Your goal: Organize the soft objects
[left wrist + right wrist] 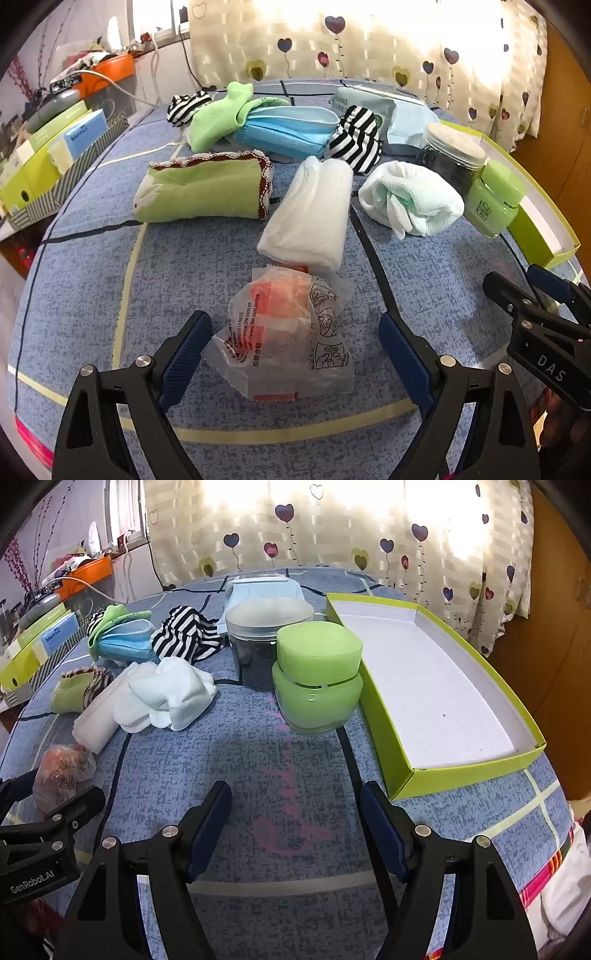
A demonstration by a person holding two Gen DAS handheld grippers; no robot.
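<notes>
Left claw (295, 354) wide open, jaws straddling the plastic-wrapped mask packet (288, 332) on the blue bedspread (110, 295) without pressing it. For a sound grasp, lower until the pads flank the packet's bulk, then close gently; crinkly film may slip. Right claw (295, 834) wide, empty, over bare cloth; the green box lid (424, 771), at its 1 o'clock, holds nothing.

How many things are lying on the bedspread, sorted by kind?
Striped socks: 2
Green sock: 1
Blue face masks, one stack: 1
Folded cloths: 3
Plastic packets: 2
Jars: 2
Green box lid: 1
Total: 12
</notes>
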